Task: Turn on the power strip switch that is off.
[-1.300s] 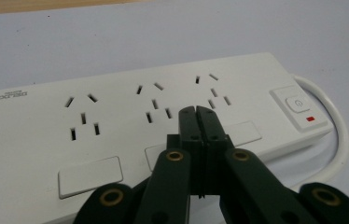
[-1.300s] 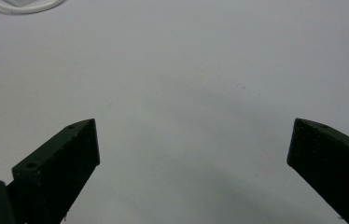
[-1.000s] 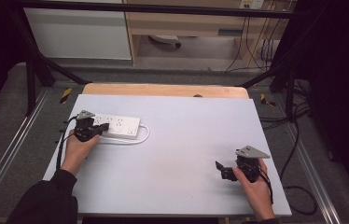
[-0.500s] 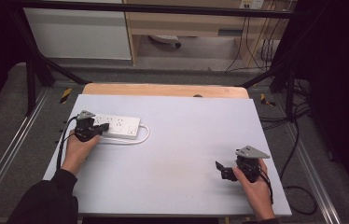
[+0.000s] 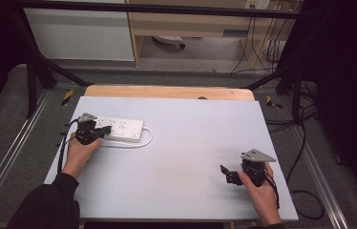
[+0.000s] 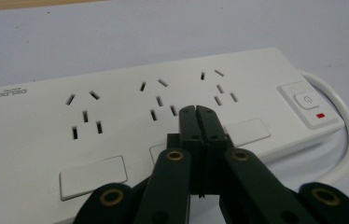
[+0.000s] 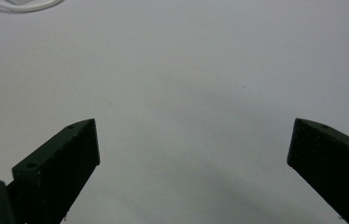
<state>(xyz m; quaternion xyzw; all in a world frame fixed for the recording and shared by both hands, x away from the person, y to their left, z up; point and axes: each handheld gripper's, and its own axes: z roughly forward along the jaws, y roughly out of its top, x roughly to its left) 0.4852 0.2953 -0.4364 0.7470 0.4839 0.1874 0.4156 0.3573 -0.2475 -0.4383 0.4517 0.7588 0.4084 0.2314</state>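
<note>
White plastic power strip (image 5: 119,130) lies flat near the far left corner of a pale grey desk (image 5: 186,143), its white cord (image 5: 141,143) looping back along its near side. The strip has three socket groups and a switch (image 6: 307,101) with a small red mark at one end. The left gripper (image 5: 89,133) rests at the strip's left end; in the left gripper view its jaws are pressed together with nothing between them, tips (image 6: 196,114) just over the middle socket group. The right gripper (image 5: 231,175) sits near the desk's near right corner, well apart from the strip, jaws spread wide over bare surface. The step in hand seems to be pressing or steadying the strip with the closed tips. Next, likely, the tips must travel along the strip toward the switch and press down squarely.
</note>
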